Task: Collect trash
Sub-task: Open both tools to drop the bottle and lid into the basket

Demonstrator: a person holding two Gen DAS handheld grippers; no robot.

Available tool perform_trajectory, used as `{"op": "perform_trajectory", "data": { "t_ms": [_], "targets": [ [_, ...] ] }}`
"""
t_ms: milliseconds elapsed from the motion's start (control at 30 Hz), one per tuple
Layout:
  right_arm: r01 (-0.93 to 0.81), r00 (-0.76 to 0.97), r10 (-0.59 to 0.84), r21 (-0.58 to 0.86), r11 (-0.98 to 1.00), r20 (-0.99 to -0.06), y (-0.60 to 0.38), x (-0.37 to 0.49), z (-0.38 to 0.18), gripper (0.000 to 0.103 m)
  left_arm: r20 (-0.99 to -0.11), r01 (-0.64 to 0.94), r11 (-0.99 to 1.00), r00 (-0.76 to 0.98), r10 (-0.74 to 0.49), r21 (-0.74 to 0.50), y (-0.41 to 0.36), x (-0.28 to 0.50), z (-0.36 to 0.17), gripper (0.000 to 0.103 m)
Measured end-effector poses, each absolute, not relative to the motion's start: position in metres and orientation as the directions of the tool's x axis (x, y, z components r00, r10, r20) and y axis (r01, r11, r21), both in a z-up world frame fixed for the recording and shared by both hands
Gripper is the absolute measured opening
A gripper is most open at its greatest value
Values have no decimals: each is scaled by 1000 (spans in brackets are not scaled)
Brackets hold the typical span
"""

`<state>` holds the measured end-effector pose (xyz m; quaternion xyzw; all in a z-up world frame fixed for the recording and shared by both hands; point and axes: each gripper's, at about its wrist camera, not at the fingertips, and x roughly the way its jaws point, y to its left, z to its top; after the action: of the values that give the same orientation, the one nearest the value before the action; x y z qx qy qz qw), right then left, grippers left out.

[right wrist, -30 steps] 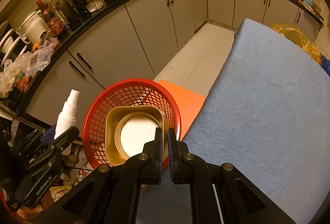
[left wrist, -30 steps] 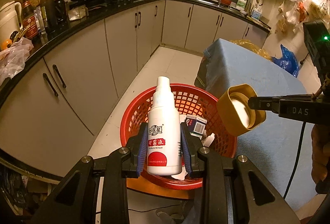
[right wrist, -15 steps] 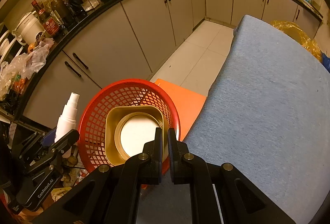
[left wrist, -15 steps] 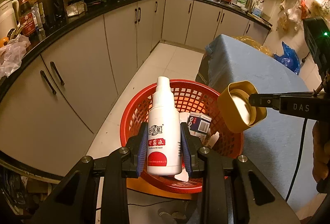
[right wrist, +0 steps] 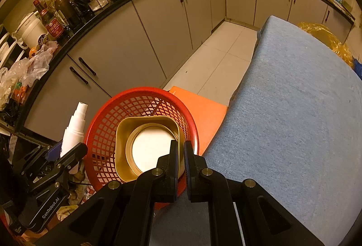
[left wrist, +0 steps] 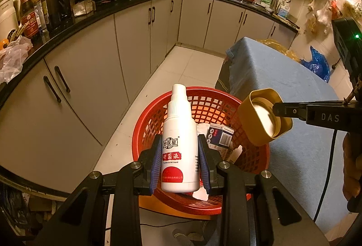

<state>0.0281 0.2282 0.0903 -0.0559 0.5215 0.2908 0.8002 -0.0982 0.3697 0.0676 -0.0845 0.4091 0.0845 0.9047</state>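
Now at drop step: left gripper (left wrist: 179,166) pinches spray bottle (left wrist: 179,151) upright over red basket (left wrist: 144,130); right gripper (right wrist: 179,151) clamps gold lid (right wrist: 147,148) wall above basket's 3 o'clock rim. Next, I'd say: spread jaws, let both fall. Blue table (right wrist: 294,121) close at 3; carton (left wrist: 220,136) already inside, nothing blocking.

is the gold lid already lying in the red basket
No, the gold lid is pinched by its rim in the right gripper, held above the red basket.
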Motion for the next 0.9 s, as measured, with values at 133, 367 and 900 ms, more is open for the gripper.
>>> {"op": "perform_trajectory", "data": {
  "t_ms": [133,367,900],
  "targets": [
    [-524,283,406,215,824,-869,229,30,89,6,-756,-220,972,649,81,-85,370,-97,67,29],
    [-532,296,413,210,820,-861,233,33,93,10,-747,-219,971,660,77,-93,370,-94,70,30],
    [-523,377,407,172,835,-832,207,12,122,64,-702,-322,943,691,173,-84,364,-111,92,79]
  ]
}}
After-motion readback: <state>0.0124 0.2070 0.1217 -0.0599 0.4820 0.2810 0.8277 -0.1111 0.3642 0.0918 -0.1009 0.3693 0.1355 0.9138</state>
